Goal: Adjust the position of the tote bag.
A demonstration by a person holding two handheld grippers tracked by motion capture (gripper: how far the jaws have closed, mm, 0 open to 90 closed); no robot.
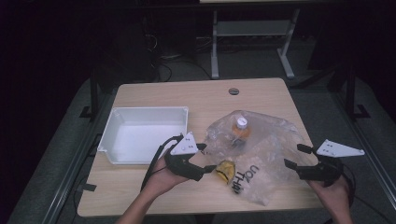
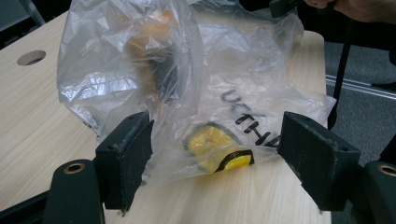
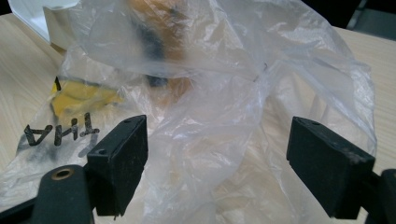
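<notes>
A crumpled clear plastic bag (image 1: pixel 273 140) with black lettering lies on the wooden table (image 1: pixel 187 95). Inside it are an orange bottle with a white cap (image 1: pixel 241 129) and a flat yellow item (image 1: pixel 225 171). My left gripper (image 1: pixel 206 157) is open at the bag's left edge, and the yellow item (image 2: pixel 212 148) sits inside the bag (image 2: pixel 140 60) between its jaws. My right gripper (image 1: pixel 297 156) is open at the bag's right edge, its jaws standing on either side of loose plastic (image 3: pixel 243 79). In the right gripper view the yellow item (image 3: pixel 79 97) and the blurred orange bottle (image 3: pixel 154 28) lie farther off.
An empty white bin (image 1: pixel 116 122) stands on the table left of the bag, just behind my left hand. A round cable hole (image 1: pixel 234 91) is near the far edge. The table's front edge is close to both hands, with dark floor and a desk frame (image 1: pixel 252 32) beyond.
</notes>
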